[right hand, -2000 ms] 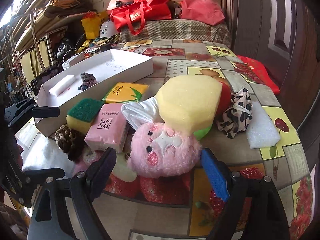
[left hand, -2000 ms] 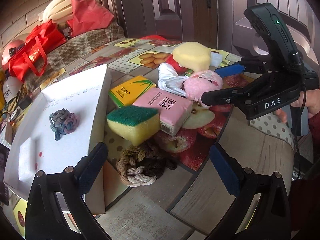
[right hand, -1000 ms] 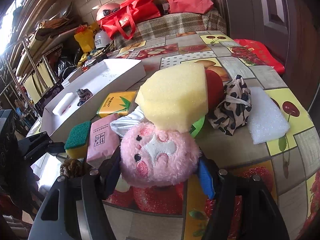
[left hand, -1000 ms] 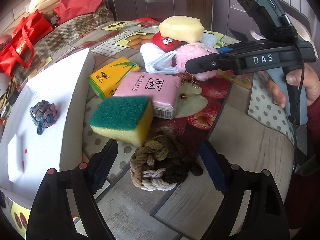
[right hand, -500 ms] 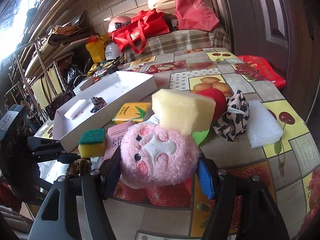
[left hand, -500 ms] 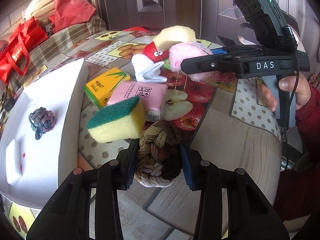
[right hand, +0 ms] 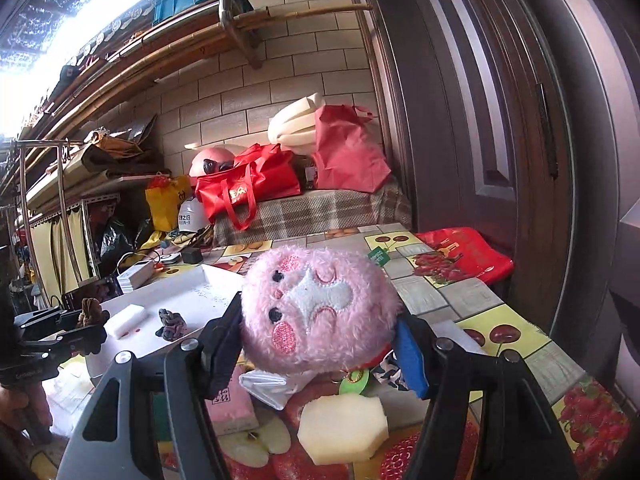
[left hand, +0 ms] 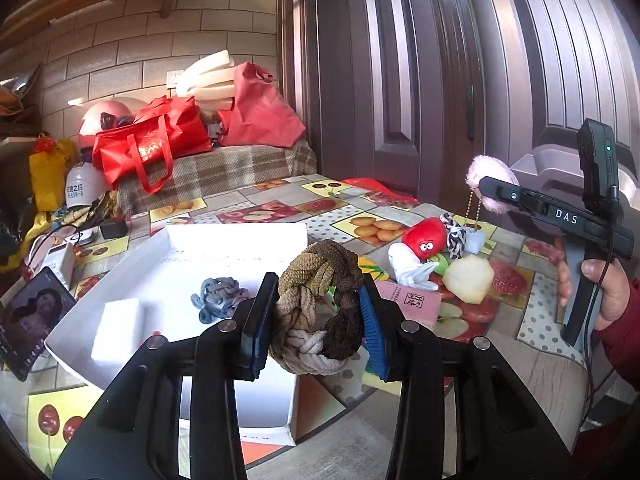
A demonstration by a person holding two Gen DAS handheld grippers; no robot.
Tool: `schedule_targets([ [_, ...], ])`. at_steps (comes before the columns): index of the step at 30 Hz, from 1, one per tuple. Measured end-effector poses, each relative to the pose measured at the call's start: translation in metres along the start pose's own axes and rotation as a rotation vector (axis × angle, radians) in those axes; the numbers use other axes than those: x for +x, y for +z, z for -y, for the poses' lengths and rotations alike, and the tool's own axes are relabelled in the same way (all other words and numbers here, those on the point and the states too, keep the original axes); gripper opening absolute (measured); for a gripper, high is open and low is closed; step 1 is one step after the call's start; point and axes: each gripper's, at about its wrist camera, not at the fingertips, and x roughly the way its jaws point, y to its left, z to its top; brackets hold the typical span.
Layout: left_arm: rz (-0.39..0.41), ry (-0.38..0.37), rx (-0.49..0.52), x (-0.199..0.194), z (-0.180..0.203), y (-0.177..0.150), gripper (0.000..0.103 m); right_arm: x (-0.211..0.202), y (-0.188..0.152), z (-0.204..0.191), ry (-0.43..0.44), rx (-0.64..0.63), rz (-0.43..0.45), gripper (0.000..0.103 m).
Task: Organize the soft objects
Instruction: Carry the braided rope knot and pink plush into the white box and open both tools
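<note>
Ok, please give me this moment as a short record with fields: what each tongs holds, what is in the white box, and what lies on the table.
left tongs: shut on the brown rope knot, lifted
right tongs: shut on the pink plush toy, lifted
white box: holds a grey knot and a white foam block
table: yellow sponge, red toy, pink packet
</note>
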Motion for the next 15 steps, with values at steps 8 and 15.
schedule_targets([
  [8,0.004,0.067,-0.039,-0.001,-0.018,-0.005,0.039,-0.004,-0.005,-0.023,0.02,-0.065,0.006,0.067],
  [15,0.007,0.117,-0.06,-0.001,-0.031,-0.008,0.039,0.003,-0.007,-0.046,0.079,-0.091,-0.007,0.067],
])
